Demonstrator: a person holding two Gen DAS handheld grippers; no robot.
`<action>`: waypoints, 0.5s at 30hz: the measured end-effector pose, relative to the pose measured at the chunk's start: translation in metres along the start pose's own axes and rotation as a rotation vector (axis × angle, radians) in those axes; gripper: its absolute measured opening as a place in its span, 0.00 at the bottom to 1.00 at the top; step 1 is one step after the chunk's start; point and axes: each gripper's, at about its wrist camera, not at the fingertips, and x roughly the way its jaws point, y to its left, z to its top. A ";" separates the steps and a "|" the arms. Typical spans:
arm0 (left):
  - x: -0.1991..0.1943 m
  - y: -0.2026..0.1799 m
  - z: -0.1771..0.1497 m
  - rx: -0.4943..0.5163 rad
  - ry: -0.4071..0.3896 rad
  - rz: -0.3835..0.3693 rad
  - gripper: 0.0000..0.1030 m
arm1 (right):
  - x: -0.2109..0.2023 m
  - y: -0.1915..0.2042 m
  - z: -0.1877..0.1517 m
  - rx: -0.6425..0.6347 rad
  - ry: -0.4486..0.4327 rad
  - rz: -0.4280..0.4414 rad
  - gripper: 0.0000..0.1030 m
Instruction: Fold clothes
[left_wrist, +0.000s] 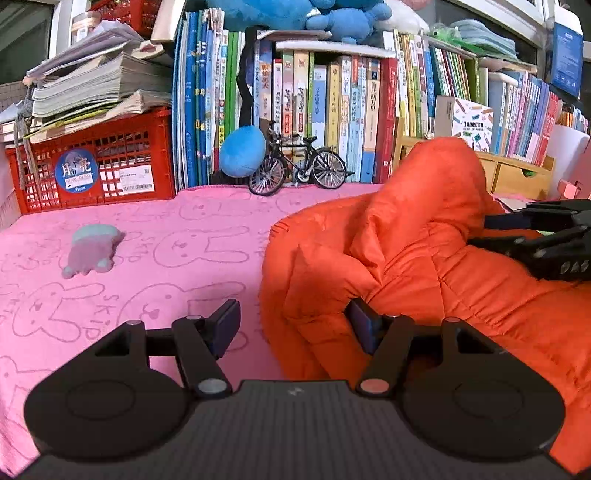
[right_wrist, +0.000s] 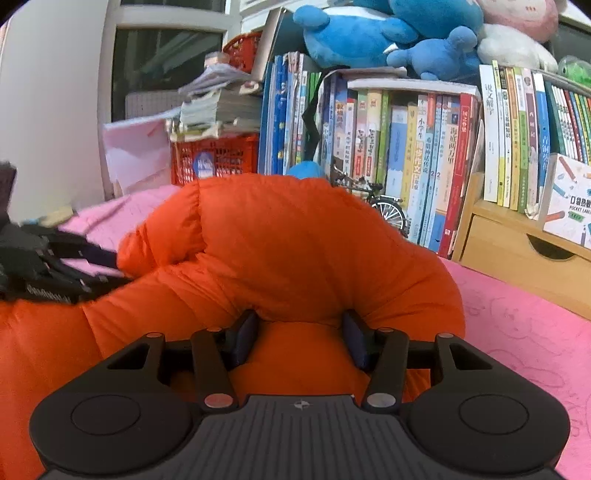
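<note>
1. The left tool (left_wrist: 293, 326) is seen released: only its right pad touches the orange jacket's (left_wrist: 424, 266) edge.
2. The right tool (right_wrist: 301, 338) is clenched on a jacket fold.
3. The jacket is heaped on the pink blanket (left_wrist: 147, 258), in front of the model bicycle (left_wrist: 297, 166).

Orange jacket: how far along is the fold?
Done: little; the orange jacket lies bunched and puffy on the pink towel, no flat fold showing. In hand: the right gripper has jacket fabric between its jaws, under a raised hump; the left gripper sits at the jacket's edge, jaws apart. Left: lay that hump over, flatten, square up.
</note>
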 end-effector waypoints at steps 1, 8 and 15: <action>-0.003 0.000 0.000 0.002 -0.009 0.007 0.67 | -0.008 -0.005 0.001 0.043 -0.016 0.019 0.52; -0.033 0.009 0.015 -0.024 -0.053 0.014 0.65 | -0.080 -0.069 -0.025 0.556 -0.077 0.199 1.00; -0.029 -0.005 0.009 0.001 -0.037 0.043 0.65 | -0.089 -0.089 -0.075 0.873 -0.010 0.381 1.00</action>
